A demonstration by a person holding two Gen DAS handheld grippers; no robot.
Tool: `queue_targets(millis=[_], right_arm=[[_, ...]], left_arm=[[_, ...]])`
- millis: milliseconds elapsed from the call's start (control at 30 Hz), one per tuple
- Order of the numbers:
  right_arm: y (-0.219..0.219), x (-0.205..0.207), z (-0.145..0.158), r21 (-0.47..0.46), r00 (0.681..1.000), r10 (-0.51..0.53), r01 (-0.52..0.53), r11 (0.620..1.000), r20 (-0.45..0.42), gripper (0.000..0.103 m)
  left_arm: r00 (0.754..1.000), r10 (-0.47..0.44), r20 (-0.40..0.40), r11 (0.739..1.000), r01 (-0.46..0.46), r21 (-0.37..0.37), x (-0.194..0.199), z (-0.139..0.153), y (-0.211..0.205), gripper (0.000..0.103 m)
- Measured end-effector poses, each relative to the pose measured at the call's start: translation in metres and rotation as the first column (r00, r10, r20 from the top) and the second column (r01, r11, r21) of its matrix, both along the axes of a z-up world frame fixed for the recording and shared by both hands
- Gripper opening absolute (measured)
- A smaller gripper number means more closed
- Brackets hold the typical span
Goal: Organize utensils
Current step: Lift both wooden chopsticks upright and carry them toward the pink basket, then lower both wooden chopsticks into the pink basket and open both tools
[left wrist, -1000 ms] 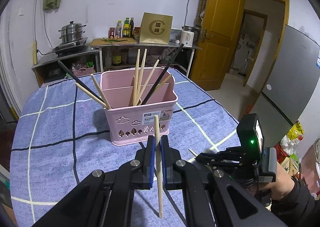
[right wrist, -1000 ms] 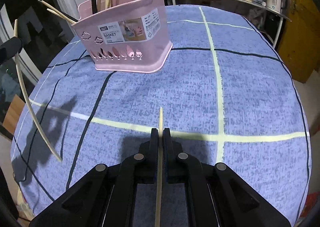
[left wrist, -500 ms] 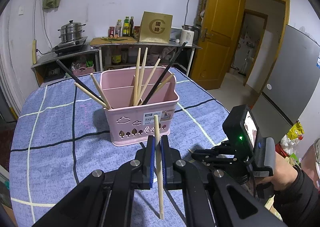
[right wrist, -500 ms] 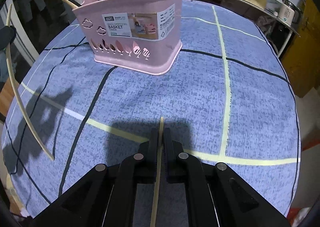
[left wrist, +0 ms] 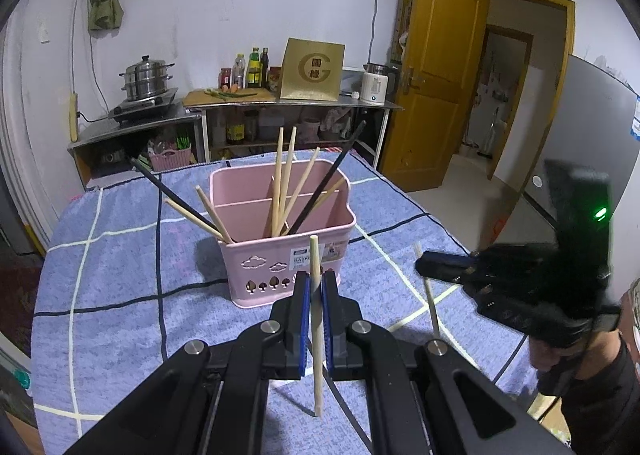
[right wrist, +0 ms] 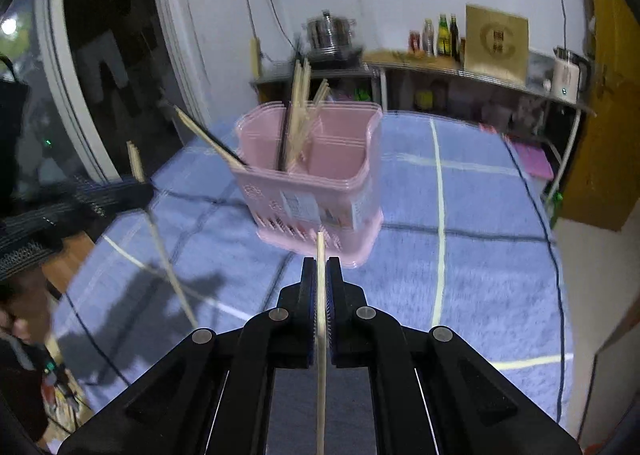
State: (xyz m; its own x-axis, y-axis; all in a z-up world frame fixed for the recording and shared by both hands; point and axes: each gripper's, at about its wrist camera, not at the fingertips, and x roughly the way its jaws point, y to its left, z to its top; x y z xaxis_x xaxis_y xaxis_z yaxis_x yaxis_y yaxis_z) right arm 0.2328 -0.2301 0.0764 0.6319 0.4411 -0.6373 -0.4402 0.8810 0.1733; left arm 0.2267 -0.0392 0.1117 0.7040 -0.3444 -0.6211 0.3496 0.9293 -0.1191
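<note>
A pink utensil basket (left wrist: pixel 288 251) (right wrist: pixel 320 171) stands mid-table, with several wooden and black chopsticks leaning in its compartments. My left gripper (left wrist: pixel 315 283) is shut on a wooden chopstick (left wrist: pixel 316 327), held nearly upright just in front of the basket. My right gripper (right wrist: pixel 320 271) is shut on another wooden chopstick (right wrist: pixel 320 335) and hangs in the air, short of the basket. From the left wrist view the right gripper (left wrist: pixel 424 265) shows at right with its chopstick (left wrist: pixel 428 295) lifted off the cloth. In the right wrist view the left gripper (right wrist: pixel 140 187) appears blurred at left with its chopstick (right wrist: pixel 160 239).
The table wears a blue cloth (left wrist: pixel 120 263) with white and black grid lines. Behind it a steel counter (left wrist: pixel 292 103) carries a steamer pot (left wrist: pixel 146 79), bottles and a gold box. A yellow door (left wrist: pixel 436 83) stands open at right. A person's hand (left wrist: pixel 560 351) holds the right gripper.
My right gripper has risen from the cloth with its chopstick and tilted up, so the basket and room now fill its view. The left gripper has stayed in place.
</note>
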Motion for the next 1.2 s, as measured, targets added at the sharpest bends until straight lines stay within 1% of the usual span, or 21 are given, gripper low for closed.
queue_targets(millis=[133,467,667,967,1200], right_arm=[[0.004,-0.008,0.018,0.017,0.998,0.007,-0.008,1.000,0.055,0.004],[0.008,-0.024,0.030,0.022,0.994,0.026,-0.028,0.999,0.102,0.004],[0.011,-0.029,0.040,0.034,0.989,0.031,-0.036,0.999,0.143,0.004],[0.027,-0.022,0.067,0.050,0.976,0.053,-0.065,0.997,0.210,0.004],[0.043,-0.005,0.087,0.076,0.965,0.060,-0.082,0.994,0.255,0.004]], left_arm=[[1.000,0.000,0.007,1.000,0.000,-0.001,-0.005,0.004,0.000,0.006],[1.000,0.001,0.027,1.000,-0.001,0.007,-0.012,0.016,0.003,0.006],[0.999,0.018,0.036,1.000,-0.019,0.025,-0.010,0.025,0.009,0.006],[0.997,0.060,0.054,0.998,-0.061,0.022,0.016,0.049,0.022,0.006],[0.991,0.086,0.102,0.996,-0.085,-0.015,0.041,0.084,0.030,0.006]])
